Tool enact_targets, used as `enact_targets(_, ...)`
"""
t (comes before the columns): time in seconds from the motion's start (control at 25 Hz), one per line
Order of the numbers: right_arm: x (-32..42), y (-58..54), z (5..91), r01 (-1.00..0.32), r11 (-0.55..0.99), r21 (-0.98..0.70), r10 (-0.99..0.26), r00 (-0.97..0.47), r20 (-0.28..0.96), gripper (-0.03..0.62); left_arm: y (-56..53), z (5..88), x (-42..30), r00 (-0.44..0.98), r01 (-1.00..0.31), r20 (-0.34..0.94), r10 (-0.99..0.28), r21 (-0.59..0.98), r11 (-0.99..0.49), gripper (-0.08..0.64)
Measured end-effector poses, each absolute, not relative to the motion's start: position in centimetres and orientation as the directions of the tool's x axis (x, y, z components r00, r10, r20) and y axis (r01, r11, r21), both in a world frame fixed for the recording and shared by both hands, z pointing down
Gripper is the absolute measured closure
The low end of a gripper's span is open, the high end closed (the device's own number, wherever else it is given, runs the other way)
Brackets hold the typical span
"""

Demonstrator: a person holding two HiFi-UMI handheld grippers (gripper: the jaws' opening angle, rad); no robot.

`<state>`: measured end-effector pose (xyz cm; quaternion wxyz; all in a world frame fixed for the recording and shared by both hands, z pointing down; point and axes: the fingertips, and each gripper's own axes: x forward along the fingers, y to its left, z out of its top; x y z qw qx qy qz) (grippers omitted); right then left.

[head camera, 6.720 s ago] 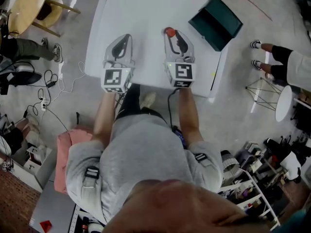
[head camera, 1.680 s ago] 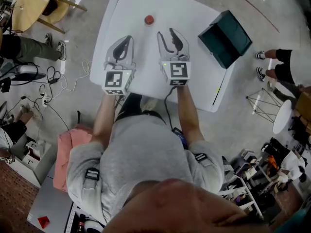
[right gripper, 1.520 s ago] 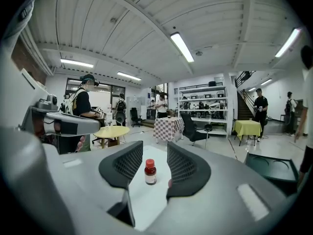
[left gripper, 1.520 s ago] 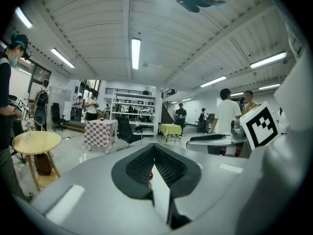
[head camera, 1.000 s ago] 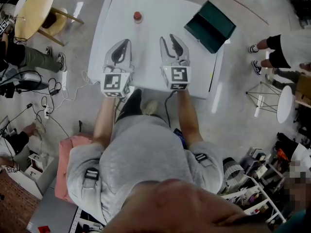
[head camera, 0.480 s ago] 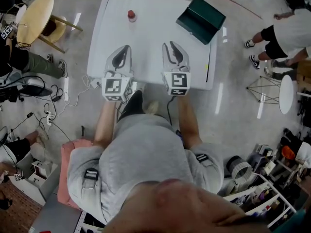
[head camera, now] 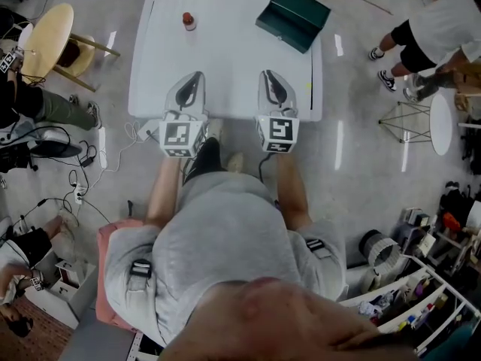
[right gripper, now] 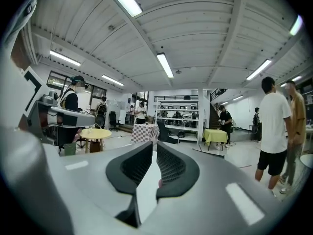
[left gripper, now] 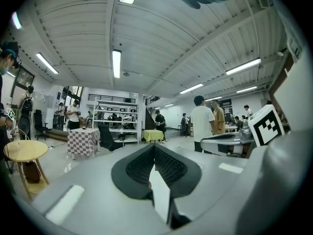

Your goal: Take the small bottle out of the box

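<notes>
Grey shirt (head camera: 218, 232) fills the bottom of the head view, with both forearms reaching out to the near edge of the white table (head camera: 225, 59). I've got the left gripper (head camera: 193, 79) over that edge. Its own view shows its fingers (left gripper: 139, 168) meeting at the tips with nothing between them. Just to its right the right gripper (head camera: 270, 77) sits level with it. Its jaws have just been closing, and its fingers (right gripper: 171, 166) are now only a thin slit apart at the tips, nothing in the gap.

Further up the bare tabletop, the small bottle (head camera: 188, 21) with a red cap stands upright near the far left corner. It's out on the table, well apart from both grippers. Over at the far right corner sits the dark green box (head camera: 293, 7), set at an angle, well apart from the bottle.
</notes>
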<state>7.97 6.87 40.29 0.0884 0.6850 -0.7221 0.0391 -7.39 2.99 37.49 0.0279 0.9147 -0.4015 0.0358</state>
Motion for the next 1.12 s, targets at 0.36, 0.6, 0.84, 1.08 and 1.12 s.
enact_targets(0.36, 10.3, 11.7, 40.6, -0.997, -0.009, 0.082, -0.985, 0.023, 0.170, 0.580, 6.6, 37.7, -5.5, 0.711, -0.702, 0.085, -0.698, 0.029, -0.712, 0.549)
enact_targets(0.6, 11.3, 14.2, 40.6, -0.995, -0.046, 0.083, -0.984, 0.060, 0.169, 0.584, 8.3, 37.8, -4.7, 0.730, -0.682, 0.087, -0.678, 0.029, -0.731, 0.549)
enact_targets(0.84, 11.6, 15.6, 41.1, -0.995, -0.071, 0.074, -0.981, 0.083, 0.173, 0.589, 9.1, 38.1, -4.4, 0.741, -0.670, 0.086, -0.666, 0.032, -0.742, 0.549)
enact_targets(1.08, 11.6, 16.5, 40.7, -0.994, -0.080, 0.074, -0.982, 0.092, 0.166, 0.589, 10.0, 38.1, -4.4, 0.745, -0.665, 0.088, -0.661, 0.036, -0.746, 0.549)
enact_targets(1.12, 11.7, 16.6, 40.6, -0.994, -0.081, 0.074, -0.982, 0.092, 0.164, 0.589, 10.1, 38.1, -4.4, 0.746, -0.665, 0.088, -0.661, 0.035, -0.746, 0.549)
